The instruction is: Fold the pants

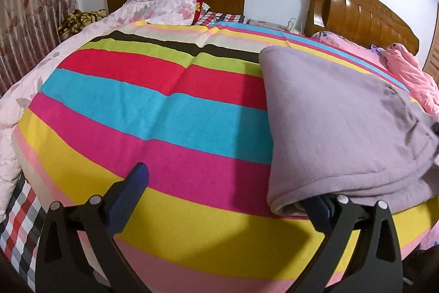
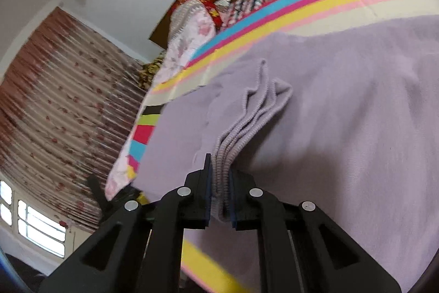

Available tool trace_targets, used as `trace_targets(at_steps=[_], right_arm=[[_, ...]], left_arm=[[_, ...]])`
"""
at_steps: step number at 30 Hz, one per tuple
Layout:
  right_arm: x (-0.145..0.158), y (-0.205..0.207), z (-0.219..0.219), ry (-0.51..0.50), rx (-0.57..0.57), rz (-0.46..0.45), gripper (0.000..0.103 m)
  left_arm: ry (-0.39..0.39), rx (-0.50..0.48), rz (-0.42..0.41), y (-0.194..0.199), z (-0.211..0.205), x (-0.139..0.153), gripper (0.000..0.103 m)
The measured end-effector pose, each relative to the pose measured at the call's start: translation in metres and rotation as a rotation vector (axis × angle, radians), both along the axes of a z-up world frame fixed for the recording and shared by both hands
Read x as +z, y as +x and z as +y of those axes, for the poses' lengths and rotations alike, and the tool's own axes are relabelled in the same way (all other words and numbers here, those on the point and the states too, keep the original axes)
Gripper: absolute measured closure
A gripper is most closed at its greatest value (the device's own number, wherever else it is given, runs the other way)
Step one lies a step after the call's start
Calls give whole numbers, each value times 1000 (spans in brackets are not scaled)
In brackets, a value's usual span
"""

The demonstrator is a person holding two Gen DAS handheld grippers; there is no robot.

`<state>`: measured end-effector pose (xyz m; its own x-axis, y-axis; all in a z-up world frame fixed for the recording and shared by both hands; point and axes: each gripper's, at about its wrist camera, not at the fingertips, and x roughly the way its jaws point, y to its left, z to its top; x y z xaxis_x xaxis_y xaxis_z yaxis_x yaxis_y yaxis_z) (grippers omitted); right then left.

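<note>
Right wrist view: my right tool (image 2: 221, 199) clamps the ribbed cuffs (image 2: 241, 125) of soft, limp pants (image 2: 343, 114); left tool (image 1: 225, 197) spread wide, empty. Grip stacked hems.

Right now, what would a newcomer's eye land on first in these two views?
First, the striped bedspread in bright colours, filling the left wrist view. Next, the lilac pants lying folded on its right side. In the right wrist view, the right gripper has its jaws clamped on the pants' ribbed hems, while the left gripper stands wide open at the folded edge.
</note>
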<state>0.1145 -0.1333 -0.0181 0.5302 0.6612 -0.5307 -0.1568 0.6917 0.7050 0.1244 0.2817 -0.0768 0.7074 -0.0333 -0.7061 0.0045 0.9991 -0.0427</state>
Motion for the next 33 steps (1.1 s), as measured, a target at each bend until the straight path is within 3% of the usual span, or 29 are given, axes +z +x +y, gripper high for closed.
trace_targets(at_steps=[2, 6, 10, 14, 20, 24, 27, 29, 31, 33], right_arm=[[-2, -8, -5, -5, 7, 14, 93], [-36, -13, -14, 11, 5, 113, 93], [-29, -12, -7, -21, 34, 80, 93], [-42, -12, -9, -36, 50, 100, 94], [-30, -8, -4, -67, 50, 56, 93], [-26, -3, 0, -61, 65, 32, 93], [-37, 0, 0, -82, 67, 58, 93], [-42, -2, -7, -54, 64, 73, 93], [-39, -4, -4, -79, 66, 69, 93], [-38, -6, -2, -113, 79, 72, 92]], left_arm=[[-4, -2, 3, 3, 1, 1, 1], [-1, -22, 8, 6, 3, 0, 1], [-2, -26, 7, 6, 5, 0, 1], [-13, -21, -19, 3, 6, -1, 1], [-67, 12, -46, -2, 10, 0, 1], [-154, 51, -95, -12, 17, -1, 1], [-134, 61, -108, -12, 14, -2, 1], [-167, 64, -123, -14, 18, -2, 1], [-133, 62, -116, -13, 14, -2, 1], [-36, 55, -87, -10, 4, -2, 1]])
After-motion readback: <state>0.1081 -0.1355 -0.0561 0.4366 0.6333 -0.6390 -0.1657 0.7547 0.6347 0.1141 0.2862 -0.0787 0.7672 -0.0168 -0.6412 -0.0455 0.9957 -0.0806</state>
